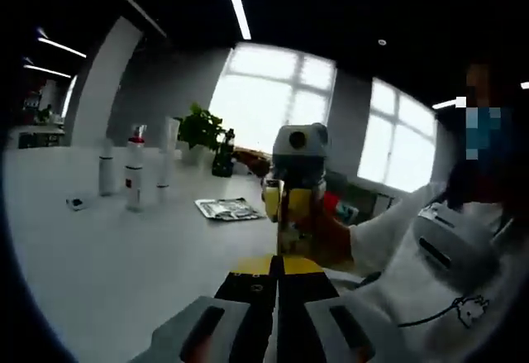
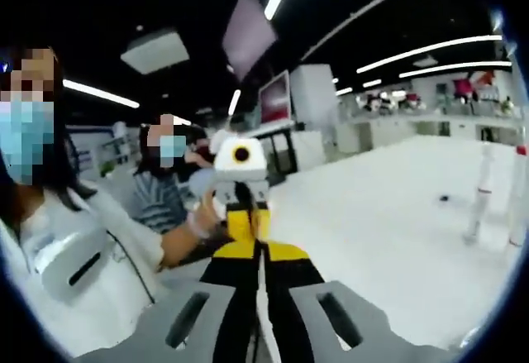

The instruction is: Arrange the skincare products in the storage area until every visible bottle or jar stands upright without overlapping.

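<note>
My left gripper [image 1: 278, 259] is shut with nothing in it, its black and yellow jaws pressed together above the white table [image 1: 99, 255]. Facing it close by is my right gripper [image 1: 289, 210], held in a hand. Several skincare bottles stand upright at the far left: a white bottle [image 1: 106, 177], one with a red top [image 1: 135, 174] and a pale one [image 1: 165, 163]. In the right gripper view my right gripper [image 2: 259, 247] is shut and empty, with the left gripper [image 2: 242, 214] just ahead of it. Two white bottles [image 2: 481, 191] stand at the right edge.
A small dark item [image 1: 77, 203] lies near the bottles. A flat silvery packet [image 1: 227, 208], a dark bottle [image 1: 223, 156] and a potted plant [image 1: 201, 127] sit farther back. A person in white [image 2: 74, 255] holds the grippers; another person [image 2: 161, 189] sits behind.
</note>
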`<move>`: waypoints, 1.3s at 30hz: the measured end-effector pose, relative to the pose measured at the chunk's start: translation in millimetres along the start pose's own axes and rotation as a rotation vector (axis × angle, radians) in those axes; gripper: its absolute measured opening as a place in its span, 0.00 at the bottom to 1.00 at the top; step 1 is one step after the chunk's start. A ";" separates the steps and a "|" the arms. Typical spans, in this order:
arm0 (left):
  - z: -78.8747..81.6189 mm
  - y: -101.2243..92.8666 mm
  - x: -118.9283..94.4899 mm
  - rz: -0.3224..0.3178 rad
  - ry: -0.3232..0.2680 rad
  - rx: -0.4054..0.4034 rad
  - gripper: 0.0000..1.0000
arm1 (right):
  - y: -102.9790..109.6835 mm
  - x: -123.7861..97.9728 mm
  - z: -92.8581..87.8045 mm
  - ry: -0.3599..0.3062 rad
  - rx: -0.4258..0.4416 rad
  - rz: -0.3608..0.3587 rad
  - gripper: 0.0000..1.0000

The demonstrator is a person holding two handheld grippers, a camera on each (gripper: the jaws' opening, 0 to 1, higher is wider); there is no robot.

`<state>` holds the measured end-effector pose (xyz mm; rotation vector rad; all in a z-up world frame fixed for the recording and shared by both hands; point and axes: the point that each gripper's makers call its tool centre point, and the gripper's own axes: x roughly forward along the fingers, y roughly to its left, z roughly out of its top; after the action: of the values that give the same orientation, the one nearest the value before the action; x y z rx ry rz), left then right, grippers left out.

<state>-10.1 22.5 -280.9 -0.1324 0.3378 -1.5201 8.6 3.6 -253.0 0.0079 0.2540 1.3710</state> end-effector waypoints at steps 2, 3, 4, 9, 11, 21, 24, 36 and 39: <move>2.1 1.4 -3.0 0.009 -0.014 0.000 0.00 | -0.1 0.6 1.8 -0.030 0.035 0.017 0.00; 5.5 1.2 -5.4 0.002 -0.034 -0.008 0.00 | -1.5 0.3 1.7 -0.036 0.042 0.015 0.00; 9.1 1.8 -7.0 0.003 -0.055 -0.017 0.00 | -3.2 0.2 0.9 -0.038 0.049 0.010 0.00; 24.5 5.8 -10.1 0.018 -0.144 -0.035 0.00 | -6.8 4.5 -7.7 -0.027 0.072 -0.004 0.00; 34.9 9.1 -9.1 0.030 -0.197 -0.033 0.00 | -7.8 6.3 -9.8 -0.020 0.081 -0.008 0.00; 53.5 19.5 -4.8 0.079 -0.259 -0.015 0.00 | -13.2 14.9 -13.4 -0.034 0.148 -0.015 0.00; 55.0 15.0 -3.3 0.072 -0.254 0.006 0.22 | -20.0 12.9 -9.5 -0.074 0.194 -0.034 0.00; 34.3 30.0 -2.1 0.121 -0.182 -0.052 0.07 | -22.6 4.6 1.1 -0.134 0.254 -0.015 0.00; 35.4 28.7 -1.8 0.114 -0.189 -0.063 0.02 | -21.9 5.7 0.0 -0.128 0.253 -0.017 0.00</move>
<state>27.9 21.5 -255.6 -0.3000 0.2375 -1.3729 30.8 4.7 -257.3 0.3025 0.3180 1.3077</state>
